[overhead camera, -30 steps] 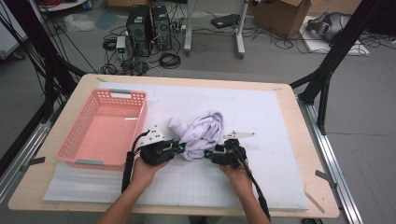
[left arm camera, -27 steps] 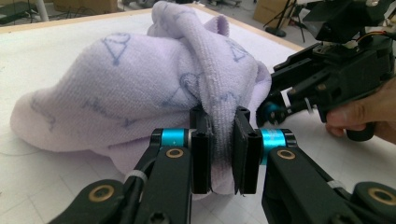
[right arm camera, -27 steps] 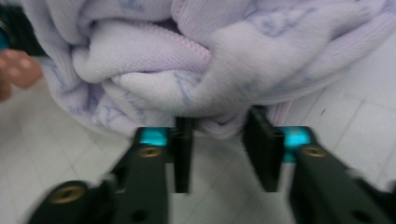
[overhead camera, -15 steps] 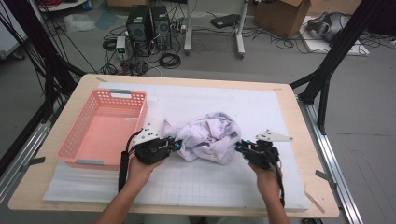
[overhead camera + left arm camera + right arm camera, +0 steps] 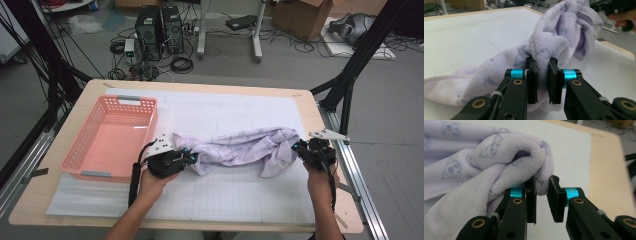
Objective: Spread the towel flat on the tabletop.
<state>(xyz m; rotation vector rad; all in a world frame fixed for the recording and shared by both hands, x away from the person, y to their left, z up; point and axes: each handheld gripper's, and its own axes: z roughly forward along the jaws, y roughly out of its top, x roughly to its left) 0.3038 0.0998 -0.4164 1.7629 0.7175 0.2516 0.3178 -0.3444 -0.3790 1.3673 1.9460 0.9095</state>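
A pale lilac towel (image 5: 240, 147) with small printed figures hangs stretched across the white mat between my two grippers. My left gripper (image 5: 192, 157) is shut on the towel's left end; in the left gripper view the cloth (image 5: 564, 30) is pinched between the black jaws of that gripper (image 5: 542, 62). My right gripper (image 5: 298, 148) holds the right end near the table's right edge. Its jaws have just been closing, and in the right gripper view a fold of towel (image 5: 486, 152) sits clamped between the jaws of my right gripper (image 5: 542, 181).
A pink plastic basket (image 5: 80, 142) stands on the left of the table, close beside my left hand. A white gridded mat (image 5: 225, 195) covers most of the wooden table (image 5: 327, 200). Black frame posts, cables and computer towers stand on the floor behind.
My right hand has swung out to the right and slightly up with the towel's end, pulling the bunched towel into a long band. The left hand stayed put.
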